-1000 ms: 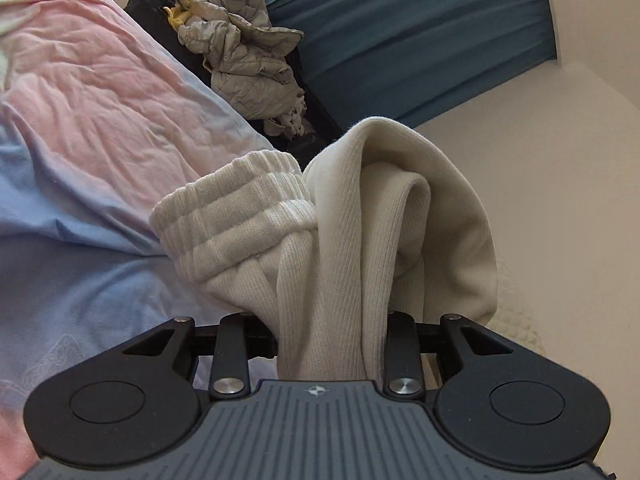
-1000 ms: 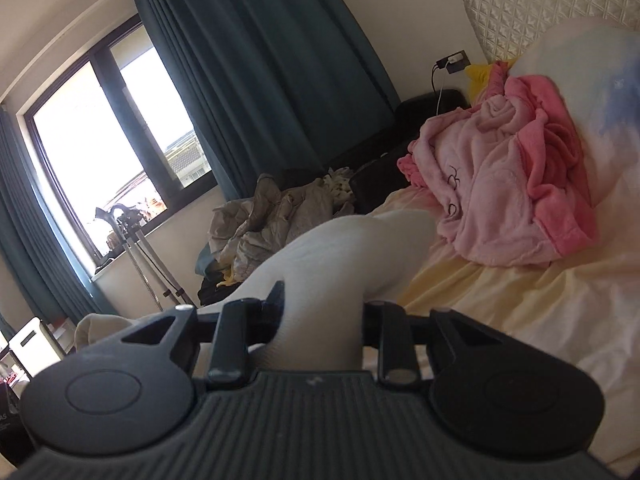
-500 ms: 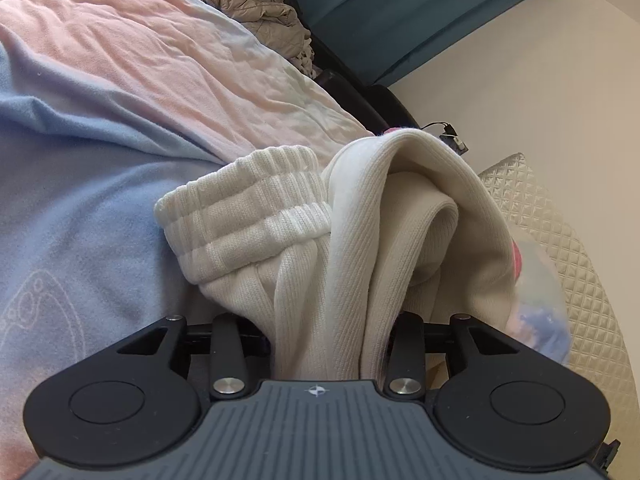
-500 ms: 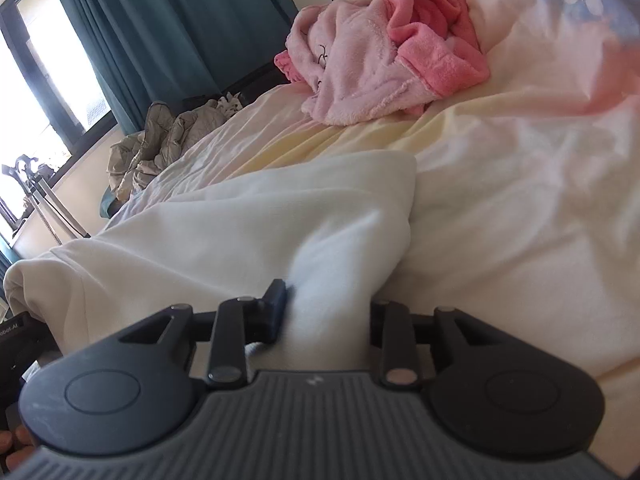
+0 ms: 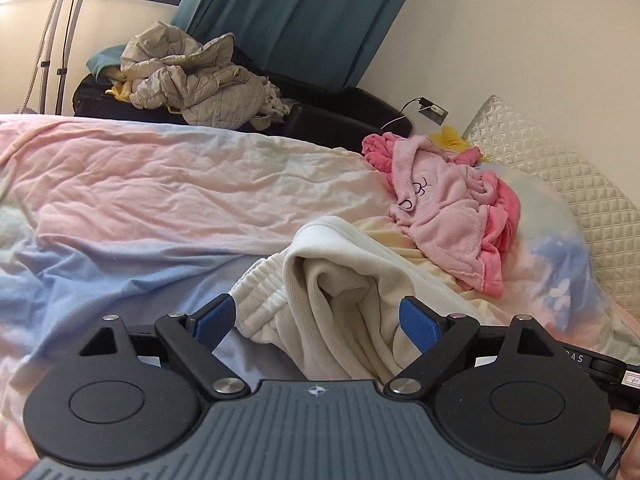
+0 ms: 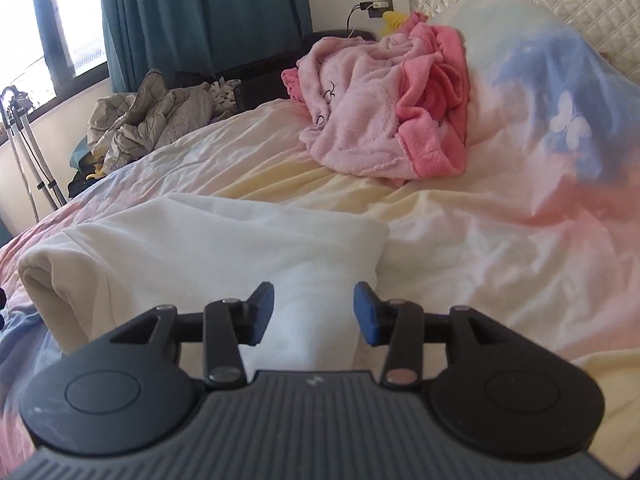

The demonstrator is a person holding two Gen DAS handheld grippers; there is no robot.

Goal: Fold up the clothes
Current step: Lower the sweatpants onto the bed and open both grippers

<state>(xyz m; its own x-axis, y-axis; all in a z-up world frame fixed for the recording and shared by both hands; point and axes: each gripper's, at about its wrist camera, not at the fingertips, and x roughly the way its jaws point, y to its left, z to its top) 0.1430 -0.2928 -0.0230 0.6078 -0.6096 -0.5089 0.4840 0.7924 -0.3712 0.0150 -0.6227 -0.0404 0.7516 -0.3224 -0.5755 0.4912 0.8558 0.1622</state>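
Note:
A cream ribbed garment (image 5: 340,300) lies folded on the pastel bedspread (image 5: 160,200). Its ribbed cuff points left in the left wrist view. My left gripper (image 5: 316,322) is open, its blue pads on either side of the garment's near end. In the right wrist view the same garment (image 6: 224,248) lies flat on the bedspread (image 6: 500,240). My right gripper (image 6: 314,312) is open with the cloth's near edge between its pads.
A crumpled pink fleece garment (image 5: 448,208) (image 6: 384,120) lies beyond the cream one, against a pastel pillow (image 6: 560,80) and a quilted headboard (image 5: 560,168). A grey jacket (image 5: 192,76) is piled on a dark bench past the bed, below teal curtains (image 5: 304,12).
Both grippers lowered the cream garment onto the bed and opened, letting go of it. The cloth now lies flat instead of hanging from the jaws.

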